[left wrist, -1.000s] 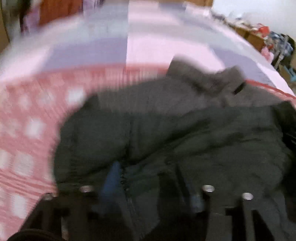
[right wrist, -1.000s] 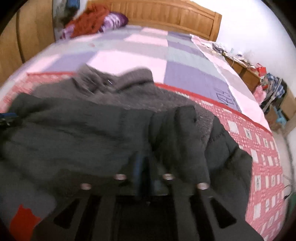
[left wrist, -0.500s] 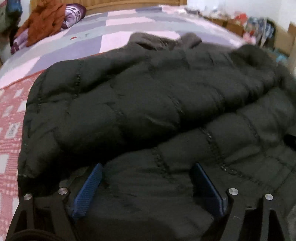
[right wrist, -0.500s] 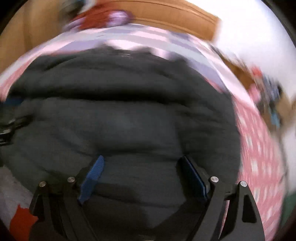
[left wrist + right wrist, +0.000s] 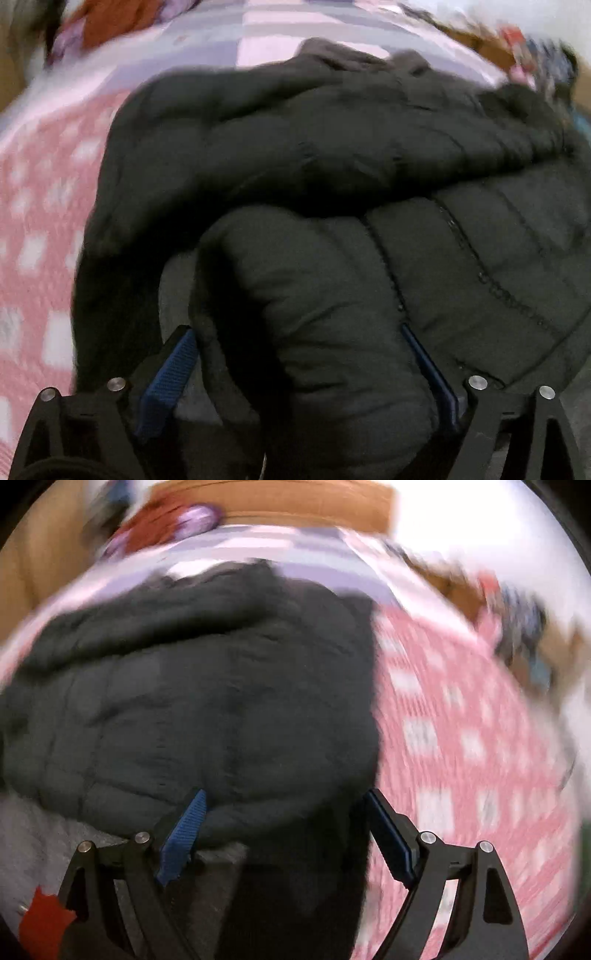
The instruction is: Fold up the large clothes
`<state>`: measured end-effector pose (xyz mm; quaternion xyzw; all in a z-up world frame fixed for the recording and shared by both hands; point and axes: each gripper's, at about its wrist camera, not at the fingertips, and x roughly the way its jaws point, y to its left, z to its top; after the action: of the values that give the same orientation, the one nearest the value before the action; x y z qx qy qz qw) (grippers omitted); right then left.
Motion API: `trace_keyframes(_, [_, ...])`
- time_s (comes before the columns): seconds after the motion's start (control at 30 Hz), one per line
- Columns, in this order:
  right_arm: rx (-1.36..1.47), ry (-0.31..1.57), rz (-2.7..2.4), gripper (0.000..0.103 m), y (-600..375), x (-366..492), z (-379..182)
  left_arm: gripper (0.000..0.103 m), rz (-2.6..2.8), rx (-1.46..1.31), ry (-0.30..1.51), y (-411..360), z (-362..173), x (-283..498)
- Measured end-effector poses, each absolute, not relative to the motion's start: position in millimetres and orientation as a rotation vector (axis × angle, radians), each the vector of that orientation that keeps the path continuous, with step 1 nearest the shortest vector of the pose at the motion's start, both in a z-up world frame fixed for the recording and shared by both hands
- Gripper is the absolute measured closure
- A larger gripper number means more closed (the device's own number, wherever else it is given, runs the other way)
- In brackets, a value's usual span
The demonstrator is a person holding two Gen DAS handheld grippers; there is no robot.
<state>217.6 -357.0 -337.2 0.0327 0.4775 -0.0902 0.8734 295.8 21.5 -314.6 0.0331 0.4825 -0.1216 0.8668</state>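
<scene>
Jacket (image 5: 332, 155): black, puffy, partly folded on the bed (image 5: 40, 206).
Left tool (image 5: 299, 369): wide open, straddling a padded fold.
Right tool (image 5: 284, 834): wide open, straddling the hem.
Next: probably pinch, fold over.

Left gripper (image 5: 299, 354): jaws spread wide, blue pads (image 5: 168, 373) facing inward. Right gripper (image 5: 286, 830): jaws likewise wide apart, blue pads (image 5: 183, 836) showing.

My jacket (image 5: 332, 155) is matt black quilted cloth, puffy, with stitched seams (grey lining near the hem). My fingers' blue pads (image 5: 183, 834) look ribbed; the bedspread (image 5: 461, 720) is woven cloth, the headboard (image 5: 295, 502) smooth wood.
</scene>
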Motion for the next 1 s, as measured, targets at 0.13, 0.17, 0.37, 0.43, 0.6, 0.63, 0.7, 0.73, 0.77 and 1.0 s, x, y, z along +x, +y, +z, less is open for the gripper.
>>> trace_keyframes(0.13, [-0.016, 0.964, -0.253, 0.016, -357.6, 195.4, -320.7, 0.011, -0.193, 0.120, 0.954, 12.5, -286.8, 277.8])
trace_keyframes(0.17, [-0.033, 0.960, -0.231, 0.016, -350.6, 188.1, -317.7, 0.011, -0.197, 0.125, 0.943, 8.1, -281.1, 269.5])
trace_keyframes(0.37, [-0.116, 0.955, 0.034, 0.016, -269.7, 159.8, -312.3, 0.011, -0.206, 0.147, 0.958, -9.7, -273.1, 209.6])
trace_keyframes(0.43, [-0.175, 0.967, 0.106, 0.016, -247.5, 153.2, -320.4, 0.011, -0.172, 0.134, 1.018, -3.2, -287.4, 194.3])
trace_keyframes(0.6, [-0.197, 1.031, 0.065, 0.016, -281.7, 133.7, -346.5, 0.009, -0.025, 0.087, 1.116, 52.8, -318.6, 163.0])
trace_keyframes(0.63, [-0.145, 1.031, 0.056, 0.016, -299.3, 129.8, -346.5, 0.009, -0.002, 0.036, 1.114, 68.7, -317.9, 157.8])
trace_keyframes(0.7, [-0.165, 1.029, -0.020, 0.014, -322.7, 121.1, -344.6, 0.008, 0.002, -0.001, 1.110, 86.8, -312.8, 151.0])
trace_keyframes(0.73, [-0.156, 1.030, -0.032, 0.013, -329.9, 116.6, -342.2, 0.008, -0.006, 0.015, 1.101, 88.5, -309.5, 147.4])
trace_keyframes(0.77, [-0.139, 1.026, -0.043, 0.014, -332.7, 110.6, -337.3, 0.008, -0.012, 0.039, 1.093, 87.8, -306.4, 144.3])
trace_keyframes(1.0, [-0.162, 1.004, 0.033, 0.014, -263.2, 76.3, -322.6, 0.009, -0.080, 0.110, 1.084, 77.7, -305.0, 123.3])
